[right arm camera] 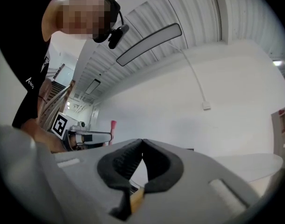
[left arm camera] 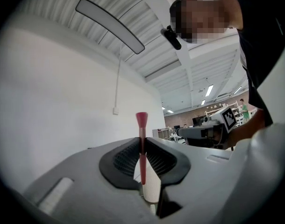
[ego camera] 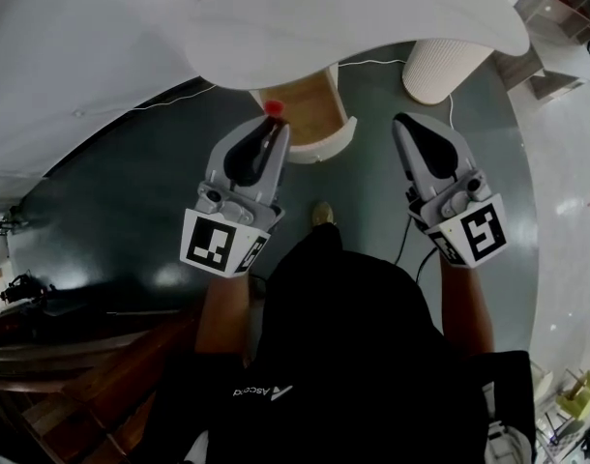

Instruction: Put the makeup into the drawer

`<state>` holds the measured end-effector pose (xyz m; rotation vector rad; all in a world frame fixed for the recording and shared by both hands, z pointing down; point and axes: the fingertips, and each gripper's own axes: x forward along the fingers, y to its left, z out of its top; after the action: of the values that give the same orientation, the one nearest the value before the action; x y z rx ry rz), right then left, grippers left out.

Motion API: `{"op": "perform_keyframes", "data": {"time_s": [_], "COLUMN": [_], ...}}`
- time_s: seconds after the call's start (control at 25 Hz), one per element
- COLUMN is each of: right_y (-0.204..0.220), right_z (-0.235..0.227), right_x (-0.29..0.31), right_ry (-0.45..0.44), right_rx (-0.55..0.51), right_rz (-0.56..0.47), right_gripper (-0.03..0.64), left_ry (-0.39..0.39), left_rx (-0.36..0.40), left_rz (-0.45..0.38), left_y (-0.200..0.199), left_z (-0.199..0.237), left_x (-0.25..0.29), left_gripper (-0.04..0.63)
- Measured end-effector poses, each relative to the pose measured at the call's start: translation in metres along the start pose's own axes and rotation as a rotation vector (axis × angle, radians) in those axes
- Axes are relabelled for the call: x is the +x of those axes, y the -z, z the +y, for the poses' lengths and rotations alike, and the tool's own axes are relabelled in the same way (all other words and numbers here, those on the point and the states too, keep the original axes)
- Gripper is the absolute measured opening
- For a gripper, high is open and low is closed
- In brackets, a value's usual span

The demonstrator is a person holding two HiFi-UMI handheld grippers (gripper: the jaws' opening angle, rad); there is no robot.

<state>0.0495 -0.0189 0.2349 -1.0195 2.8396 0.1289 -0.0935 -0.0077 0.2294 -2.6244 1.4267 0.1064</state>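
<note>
Your head camera looks steeply down over the left tool [ego camera: 273, 122] and right tool [ego camera: 404, 122]. Each tool camera sits close behind its jaws, angled up toward the ceiling [left arm camera: 152, 27], glimpsing the other tool.

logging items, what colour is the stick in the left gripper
Red makeup stick, pinker at its flared tip; clearest in left gripper view.

open drawer [ego camera: 312, 112] under the table [ego camera: 353, 13], left of pedestal [ego camera: 442, 66].

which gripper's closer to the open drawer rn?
Left. The left gripper, clamping the red makeup stick, is at the left edge of the drawer; the right gripper sits off to its right.
</note>
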Motion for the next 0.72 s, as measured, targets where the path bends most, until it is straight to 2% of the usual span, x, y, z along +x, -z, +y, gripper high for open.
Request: {"op": "perform_keyframes", "data": {"time_s": [0.24, 0.44, 0.72], "right_y": [0.019, 0.034, 0.051], "right_z": [-0.011, -0.035, -0.055], "right_x": [0.042, 0.080, 0.098], "right_ry": [0.021, 0.055, 0.094], "right_rx": [0.000, 0.008, 0.023], "right_rz": [0.022, 0.049, 0.091], "right_gripper": [0.003, 0.003, 0.003], "left_ry": [0.087, 0.202, 0.339], "left_rx": [0.025, 0.041, 0.099], "left_rz": [0.077, 0.194, 0.382], "left_y": [0.035, 0.077, 0.143], "left_z": [0.024, 0.040, 0.045], "left_x": [0.015, 0.041, 0.059], "left_gripper": [0.052, 0.052, 0.052]}}
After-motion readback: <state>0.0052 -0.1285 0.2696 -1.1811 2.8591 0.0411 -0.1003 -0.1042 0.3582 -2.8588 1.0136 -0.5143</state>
